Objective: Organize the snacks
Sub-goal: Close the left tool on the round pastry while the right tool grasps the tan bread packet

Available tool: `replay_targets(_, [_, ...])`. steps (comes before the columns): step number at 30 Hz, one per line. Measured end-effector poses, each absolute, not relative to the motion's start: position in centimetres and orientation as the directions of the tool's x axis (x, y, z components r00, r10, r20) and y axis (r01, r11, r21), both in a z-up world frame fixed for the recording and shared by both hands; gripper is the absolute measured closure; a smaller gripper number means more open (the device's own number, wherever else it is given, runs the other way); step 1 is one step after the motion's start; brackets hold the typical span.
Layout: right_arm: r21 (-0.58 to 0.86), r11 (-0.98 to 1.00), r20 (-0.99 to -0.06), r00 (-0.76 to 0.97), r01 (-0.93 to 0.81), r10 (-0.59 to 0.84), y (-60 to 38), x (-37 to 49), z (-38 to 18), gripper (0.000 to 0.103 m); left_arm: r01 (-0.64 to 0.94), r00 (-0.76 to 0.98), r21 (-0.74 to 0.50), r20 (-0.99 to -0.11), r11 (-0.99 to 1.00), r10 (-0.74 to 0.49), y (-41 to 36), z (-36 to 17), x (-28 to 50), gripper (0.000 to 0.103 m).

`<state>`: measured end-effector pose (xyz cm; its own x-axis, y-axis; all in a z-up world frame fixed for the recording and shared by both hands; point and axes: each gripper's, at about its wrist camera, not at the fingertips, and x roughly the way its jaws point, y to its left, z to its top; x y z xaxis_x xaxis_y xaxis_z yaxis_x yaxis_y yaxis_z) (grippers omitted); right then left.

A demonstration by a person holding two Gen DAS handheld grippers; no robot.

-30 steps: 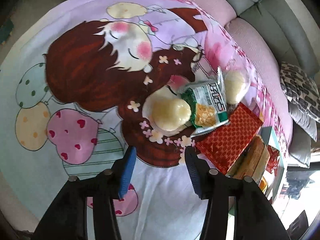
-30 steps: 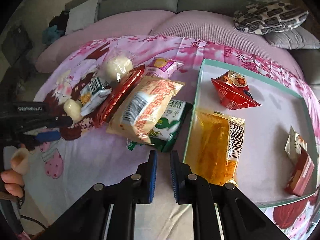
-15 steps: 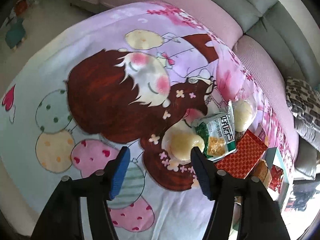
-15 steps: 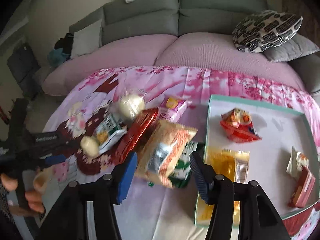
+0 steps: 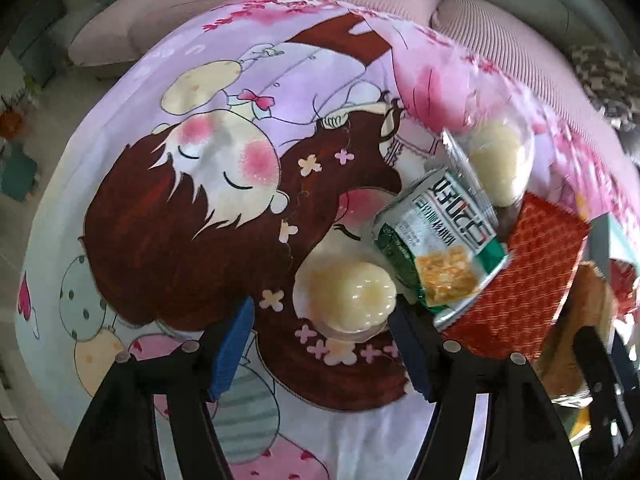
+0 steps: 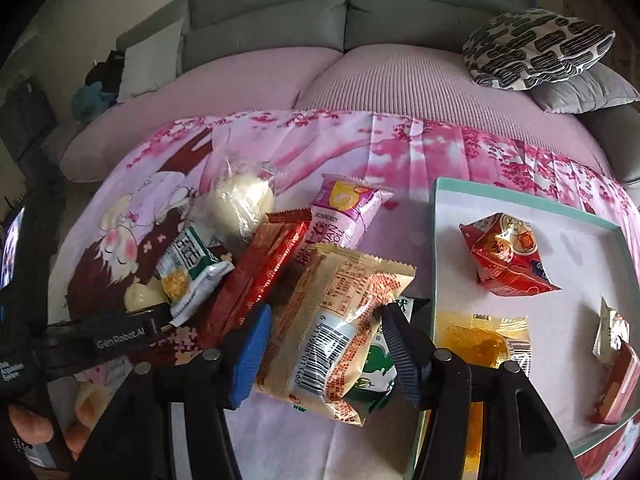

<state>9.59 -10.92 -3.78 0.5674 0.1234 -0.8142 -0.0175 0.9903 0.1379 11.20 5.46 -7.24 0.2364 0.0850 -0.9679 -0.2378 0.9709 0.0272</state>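
Note:
My left gripper is open, its jaws either side of a pale jelly cup on the cartoon cloth. A green-white snack packet, a second jelly cup and a red packet lie just right of it. My right gripper is open around a tan bread packet that lies on a green packet. A teal-rimmed tray to the right holds a red pouch, an orange packet and other snacks.
A purple packet lies behind the bread packet. The left gripper and the hand holding it show at the left of the right wrist view. A pink-covered sofa with a patterned cushion stands behind the table.
My right gripper opened and came down around the tan bread packet. My left gripper opened wider and closed in on the near jelly cup.

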Motion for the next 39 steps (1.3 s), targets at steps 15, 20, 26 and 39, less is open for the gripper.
replay_targets(15, [0.089,0.996,-0.845,0.527,-0.024,0.089,-9.9,10.4,-5.1,0.033,-0.155,0.285,0.094,-0.949,0.983,0.135,3.1,-7.9,13.9,0.031])
replay_targets(20, [0.082,0.996,-0.845,0.529,-0.025,0.083,-9.8,10.4,-5.2,0.032,-0.139,0.286,0.090,-0.950,0.986,0.127,3.6,-7.9,13.6,0.031])
replay_targets(26, [0.038,0.999,-0.847,0.530,-0.021,0.043,-9.7,10.4,-5.4,0.033,-0.148,0.289,0.093,-0.948,0.985,0.133,3.6,-7.9,13.6,0.031])
replay_targets(39, [0.030,1.000,-0.844,0.536,0.006,0.022,-11.0,9.7,-4.9,0.062,-0.129,0.308,0.069,-0.945,0.989,0.106,3.2,-7.0,12.8,0.055])
